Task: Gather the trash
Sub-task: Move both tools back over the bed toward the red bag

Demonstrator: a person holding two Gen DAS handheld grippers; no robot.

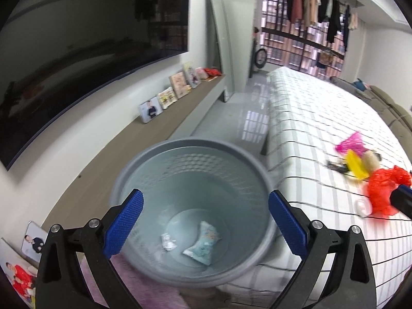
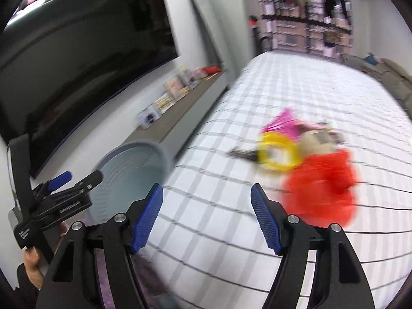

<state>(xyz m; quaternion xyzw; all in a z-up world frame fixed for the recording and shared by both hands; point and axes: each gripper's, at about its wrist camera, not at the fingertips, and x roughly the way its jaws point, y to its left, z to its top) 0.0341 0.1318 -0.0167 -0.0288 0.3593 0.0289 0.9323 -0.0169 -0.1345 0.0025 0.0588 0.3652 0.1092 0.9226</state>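
Note:
A grey bin stands beside the bed, with a light blue wrapper and a crumpled white scrap at its bottom. My left gripper is open and empty right above the bin. It also shows in the right wrist view over the bin. On the checked bed lie a red plastic bag, a yellow piece, a pink piece and a beige item. My right gripper is open and empty above the bed, left of the red bag.
A large TV hangs over a low wooden shelf with photo frames. A mirror leans on the wall. A pink rug lies under the bin. Clothes hang by the window.

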